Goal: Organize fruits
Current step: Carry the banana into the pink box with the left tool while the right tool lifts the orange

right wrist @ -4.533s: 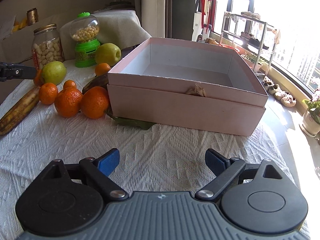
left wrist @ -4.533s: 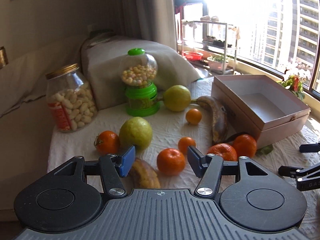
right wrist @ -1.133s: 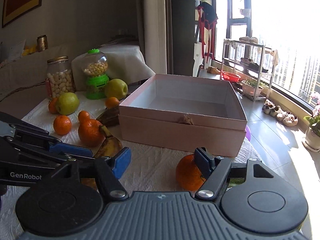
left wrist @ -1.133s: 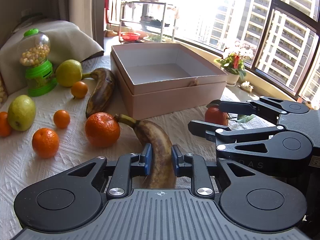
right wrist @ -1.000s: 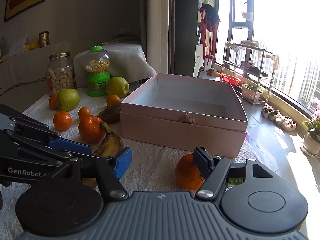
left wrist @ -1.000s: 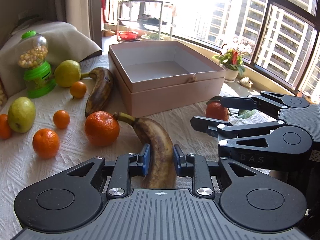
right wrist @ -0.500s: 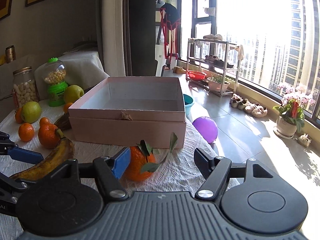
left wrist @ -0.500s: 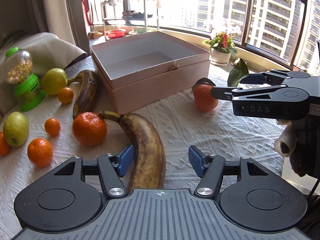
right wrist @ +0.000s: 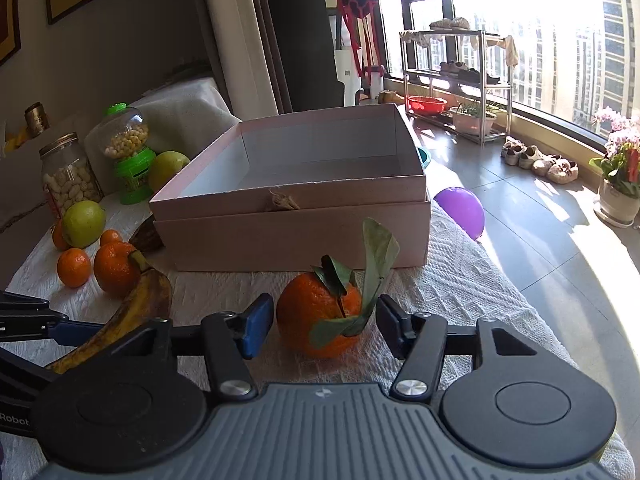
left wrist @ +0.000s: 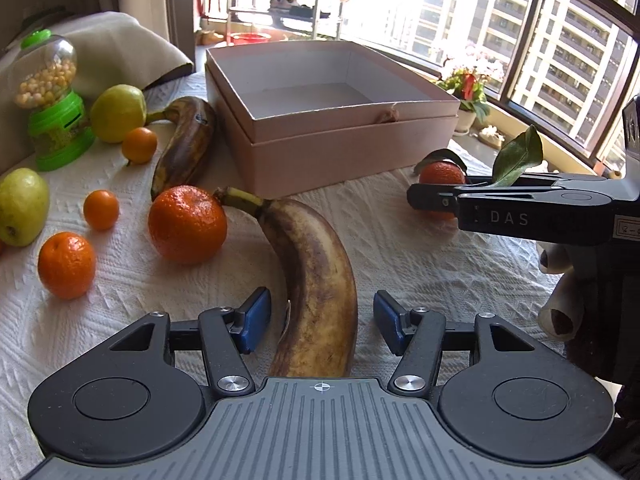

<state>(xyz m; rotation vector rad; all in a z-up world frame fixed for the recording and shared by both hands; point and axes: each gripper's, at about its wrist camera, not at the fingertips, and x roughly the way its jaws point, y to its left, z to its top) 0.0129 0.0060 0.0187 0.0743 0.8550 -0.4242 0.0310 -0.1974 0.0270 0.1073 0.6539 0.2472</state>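
Note:
A brown-spotted banana (left wrist: 316, 280) lies on the white cloth between the pads of my left gripper (left wrist: 319, 322). Its jaws are closing, and a gap shows on both sides of the banana. A leafy orange (right wrist: 316, 316) sits on the cloth between the pads of my right gripper (right wrist: 324, 326). Those jaws are closing too, and the pads stand just off the orange's sides. In the left wrist view the right gripper (left wrist: 424, 200) reaches in from the right, beside the same orange (left wrist: 442, 172). The open pink box (left wrist: 340, 148) stands empty behind them.
Left of the box lie a second banana (left wrist: 184, 148), several oranges (left wrist: 187, 224) and two green fruits (left wrist: 118, 112). A green candy dispenser (left wrist: 50, 100) and a glass jar (right wrist: 70, 176) stand at the back. The table drops off on the right, above a purple balloon (right wrist: 460, 208).
My left gripper has let go of the banana, which now lies loose between its jaws. The right gripper has swung over so the leafy orange sits between its jaws, and they have narrowed.

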